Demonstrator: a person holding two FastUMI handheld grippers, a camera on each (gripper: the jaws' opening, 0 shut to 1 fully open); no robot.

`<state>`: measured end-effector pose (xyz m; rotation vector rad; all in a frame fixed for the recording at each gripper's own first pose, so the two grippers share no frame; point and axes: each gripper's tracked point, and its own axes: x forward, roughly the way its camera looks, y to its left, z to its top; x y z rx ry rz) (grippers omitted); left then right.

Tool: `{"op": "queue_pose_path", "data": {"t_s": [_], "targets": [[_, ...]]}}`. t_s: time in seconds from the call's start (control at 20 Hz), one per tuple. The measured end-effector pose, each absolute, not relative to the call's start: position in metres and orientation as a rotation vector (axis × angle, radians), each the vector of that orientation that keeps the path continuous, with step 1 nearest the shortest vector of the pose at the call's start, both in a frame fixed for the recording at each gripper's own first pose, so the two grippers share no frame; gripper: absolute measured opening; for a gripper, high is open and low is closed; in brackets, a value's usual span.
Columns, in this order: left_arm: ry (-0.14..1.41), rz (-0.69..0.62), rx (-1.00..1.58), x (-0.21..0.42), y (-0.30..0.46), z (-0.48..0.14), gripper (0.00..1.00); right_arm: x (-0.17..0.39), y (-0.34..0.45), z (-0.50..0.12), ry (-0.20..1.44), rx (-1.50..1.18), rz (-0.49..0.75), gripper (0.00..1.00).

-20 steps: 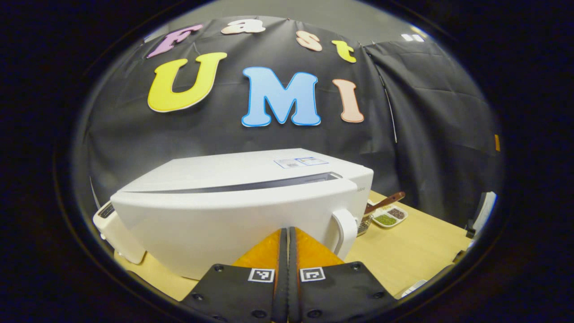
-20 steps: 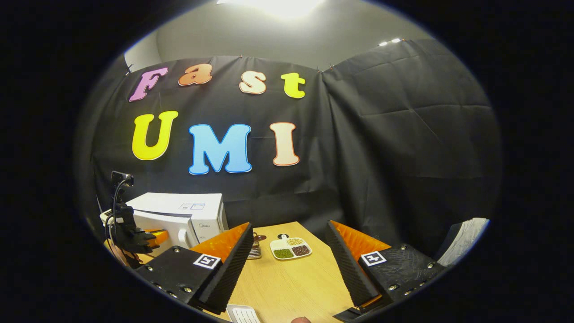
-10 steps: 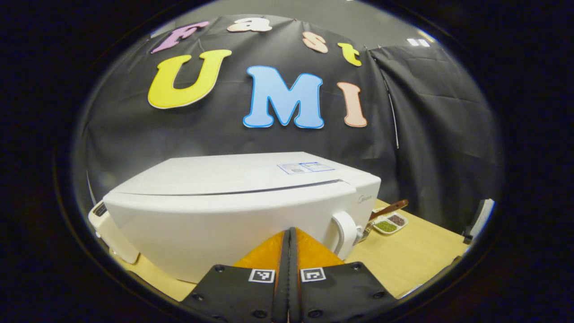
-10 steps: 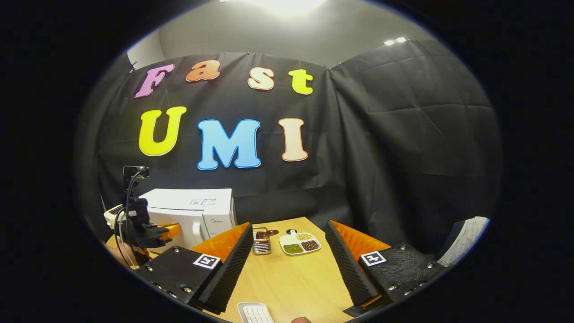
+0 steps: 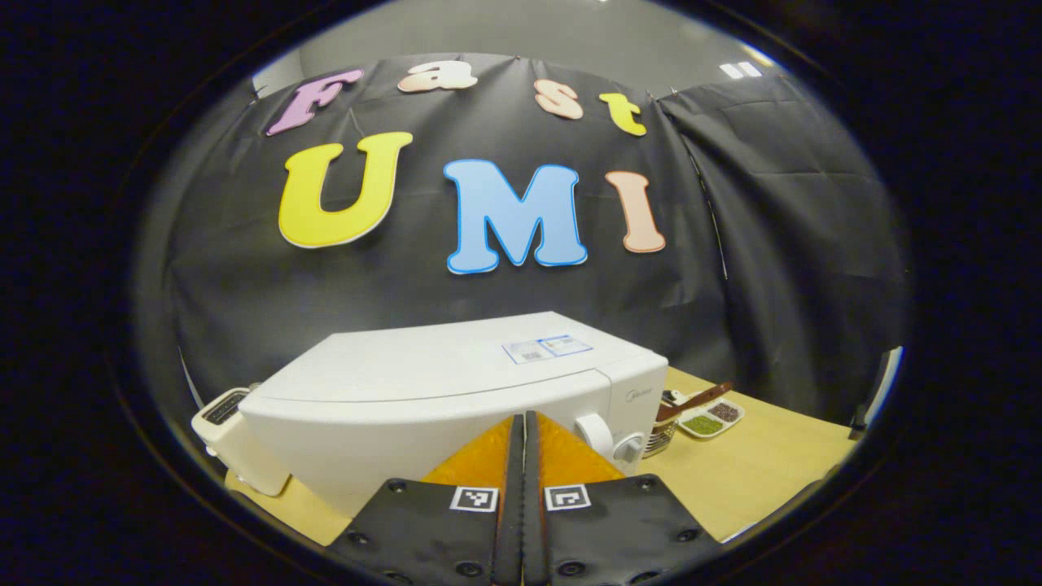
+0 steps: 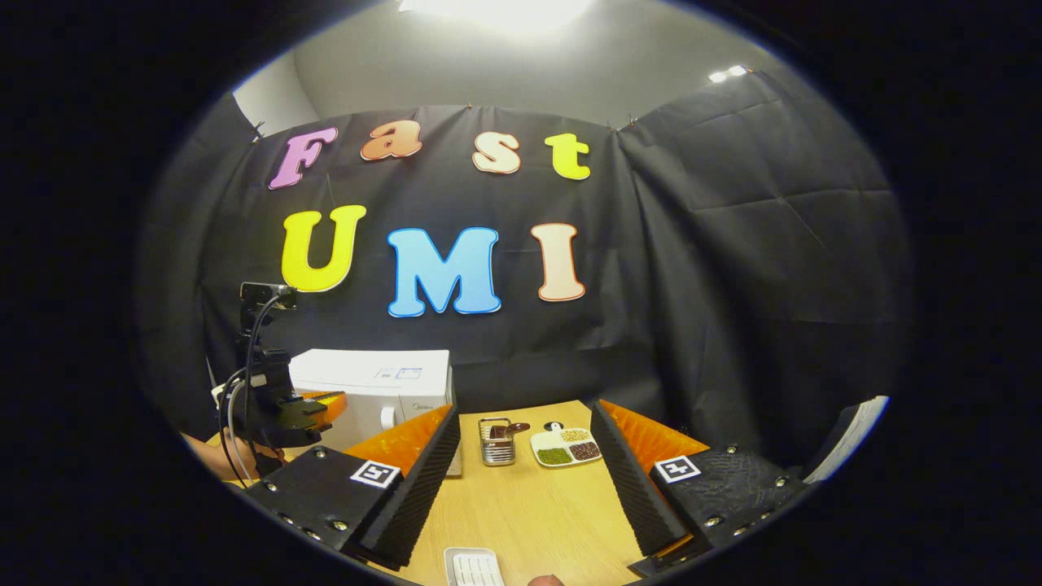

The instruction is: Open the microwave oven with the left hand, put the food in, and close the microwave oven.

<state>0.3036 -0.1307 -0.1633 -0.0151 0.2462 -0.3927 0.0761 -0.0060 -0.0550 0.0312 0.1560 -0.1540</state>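
Observation:
The white microwave (image 5: 456,391) stands on the wooden table with its door closed and two knobs (image 5: 602,435) on its right side. My left gripper (image 5: 525,443) is shut with nothing between its fingers, a short way in front of the door. In the right gripper view the microwave (image 6: 391,387) sits far left, with the left gripper (image 6: 313,404) and the hand holding it just before it. My right gripper (image 6: 525,419) hangs open above the table, holding nothing. What is inside the microwave is hidden.
A white toaster (image 5: 236,439) stands left of the microwave. A wire utensil basket (image 6: 496,441) and a divided dish of beans (image 6: 567,448) sit to its right. A white ridged tray (image 6: 472,567) lies near the table's front edge (image 6: 529,521).
The microwave door, ajar a second ago with a dark gap along its top, is now closed. My left gripper has drawn back from it. The right gripper's view has swung slightly left.

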Motion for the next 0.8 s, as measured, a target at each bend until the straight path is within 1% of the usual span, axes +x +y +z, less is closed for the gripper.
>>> {"op": "queue_pose_path", "data": {"t_s": [0.2, 0.4, 0.65, 0.8], "targets": [[0.171, -0.354, -0.008, 0.263, -0.123, -0.110, 0.07, 0.070, -0.010, -0.040, 0.127, 0.027, -0.060, 0.98], [0.137, -0.280, -0.016, 0.219, -0.114, -0.082, 0.07, 0.055, -0.016, -0.031, 0.112, 0.026, 0.015, 0.98], [0.130, -0.197, -0.006, 0.159, -0.106, -0.057, 0.07, 0.036, -0.024, -0.030, 0.107, 0.051, 0.103, 0.98], [0.114, -0.181, 0.000, 0.118, -0.105, -0.038, 0.07, 0.028, -0.027, -0.030, 0.113, 0.062, 0.138, 0.98]]}}
